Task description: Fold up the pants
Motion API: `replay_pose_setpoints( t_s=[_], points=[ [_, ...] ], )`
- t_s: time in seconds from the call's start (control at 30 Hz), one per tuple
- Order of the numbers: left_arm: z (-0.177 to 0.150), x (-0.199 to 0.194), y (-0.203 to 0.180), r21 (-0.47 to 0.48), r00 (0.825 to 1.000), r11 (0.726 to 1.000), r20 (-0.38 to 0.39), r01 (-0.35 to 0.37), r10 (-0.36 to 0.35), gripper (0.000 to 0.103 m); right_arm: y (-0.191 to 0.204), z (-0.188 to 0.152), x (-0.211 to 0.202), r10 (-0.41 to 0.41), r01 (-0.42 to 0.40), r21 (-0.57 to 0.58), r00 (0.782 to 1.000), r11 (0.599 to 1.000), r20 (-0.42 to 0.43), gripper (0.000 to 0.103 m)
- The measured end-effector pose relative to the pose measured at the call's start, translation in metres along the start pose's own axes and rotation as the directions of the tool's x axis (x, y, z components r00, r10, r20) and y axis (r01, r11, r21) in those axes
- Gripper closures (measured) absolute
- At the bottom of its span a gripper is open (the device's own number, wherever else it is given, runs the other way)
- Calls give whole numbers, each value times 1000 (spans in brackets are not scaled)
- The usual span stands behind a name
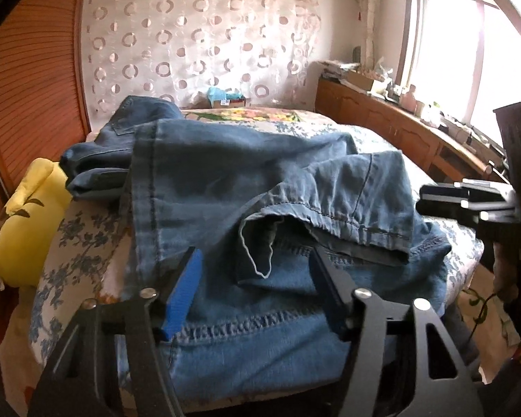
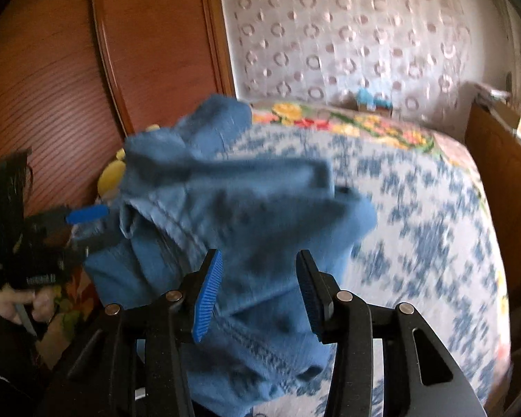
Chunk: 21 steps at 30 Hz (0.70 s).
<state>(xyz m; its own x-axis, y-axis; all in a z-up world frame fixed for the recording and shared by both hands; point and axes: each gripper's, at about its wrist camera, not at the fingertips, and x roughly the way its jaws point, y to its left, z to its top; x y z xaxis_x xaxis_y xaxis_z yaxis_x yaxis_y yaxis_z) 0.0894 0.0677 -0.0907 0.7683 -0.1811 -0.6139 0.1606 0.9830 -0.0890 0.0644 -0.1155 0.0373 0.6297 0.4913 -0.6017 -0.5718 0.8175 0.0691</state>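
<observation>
Blue denim pants (image 1: 246, 191) lie partly folded on the bed, leg ends doubled back toward the near edge over the waistband; they also show, blurred, in the right wrist view (image 2: 246, 215). My left gripper (image 1: 255, 260) is open, its blue-padded fingers (image 1: 182, 292) straddling the cloth at the near edge without pinching it. My right gripper (image 2: 258, 278) is open and empty, hovering over the pants' near end. The right gripper shows at the right edge of the left wrist view (image 1: 469, 201); the left gripper shows at the left of the right wrist view (image 2: 83, 222).
The bed has a blue floral cover (image 2: 416, 208) with room to the right of the pants. A yellow pillow (image 1: 27, 215) lies at the bed's left edge by a wooden wardrobe (image 2: 69, 69). A cluttered wooden cabinet (image 1: 399, 121) runs under the window (image 1: 476, 52).
</observation>
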Motion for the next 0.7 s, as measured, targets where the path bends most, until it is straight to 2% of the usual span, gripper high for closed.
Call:
replay_pose_setpoints(
  t_s=[0.07,0.2,0.27,0.33,0.43,0.47,0.5,0.6,0.7],
  points=[
    [2,9,-1,14,1000,1000,-13,-7,8,48,5,-4,4,10,-9,18,1000,1000,-21,57],
    [6,25,-1,32,999,999,-32,-30,31,51,17,-6,11,32,-30,43,998,999,-48,57],
    [8,27,0,34,999,999,-24,-33,34,60,21,-4,13,50,-47,63,997,997,-52,57],
    [10,27,-1,32,999,999,-17,-29,30,78,22,-6,12,57,-53,78,997,996,-54,57],
    [10,20,-1,24,1000,1000,1,-11,11,93,23,0,17,75,-68,117,995,991,-60,57],
    [9,16,-3,26,1000,1000,8,-3,3,93,23,2,16,82,-76,120,995,990,-50,71],
    [9,9,-5,32,1000,999,20,0,0,94,22,6,15,86,-81,117,996,990,-38,93],
    [7,-10,-9,37,999,999,48,12,-13,94,25,17,3,105,-105,107,994,989,9,100],
    [6,-38,-15,31,995,999,95,33,-36,94,35,36,-21,113,-117,59,991,991,71,100]
  ],
)
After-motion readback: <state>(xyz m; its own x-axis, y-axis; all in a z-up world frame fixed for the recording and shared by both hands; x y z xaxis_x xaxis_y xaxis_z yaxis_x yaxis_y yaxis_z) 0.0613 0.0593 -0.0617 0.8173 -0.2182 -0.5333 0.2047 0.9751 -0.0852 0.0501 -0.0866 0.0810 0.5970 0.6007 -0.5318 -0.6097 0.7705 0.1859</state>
